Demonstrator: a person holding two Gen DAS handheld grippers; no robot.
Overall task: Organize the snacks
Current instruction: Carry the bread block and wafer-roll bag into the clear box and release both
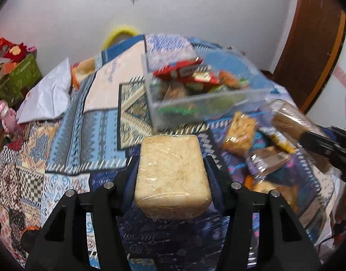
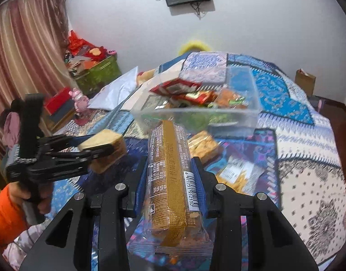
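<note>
- Left wrist view: the left gripper (image 1: 173, 169) pinches a wrapped pale cake block (image 1: 173, 178) across its two side faces, lifted clear of the patterned bedspread (image 1: 82, 124). Gripping the flat sides probably keeps the soft block from twisting.
- Just beyond the block, in the middle distance, stands the clear plastic bin (image 1: 207, 103), already holding red and green snack packets (image 1: 191, 74). The block points toward it, so the bin looks like the drop-off spot.
- On the right, near the bin's front wall, a few loose snack bags (image 1: 240, 133) lie on the spread, not yet sorted. The right gripper's fingers (image 1: 320, 140) enter from the right edge, carrying a cracker sleeve (image 1: 290, 117).
- Right wrist view: the right gripper (image 2: 170, 171) clamps a long cracker sleeve (image 2: 170, 169) by its long sides, lengthwise along the fingers, its far end reaching close to the clear plastic bin (image 2: 195, 113). Held this way, it could likely slide in end first.
- At left, the left gripper (image 2: 105, 149) holds the cake block (image 2: 105, 149) above the spread, short of the bin's near left corner.
- Loose bags (image 2: 204, 146) lie to the right of the sleeve, between it and the bin.
</note>
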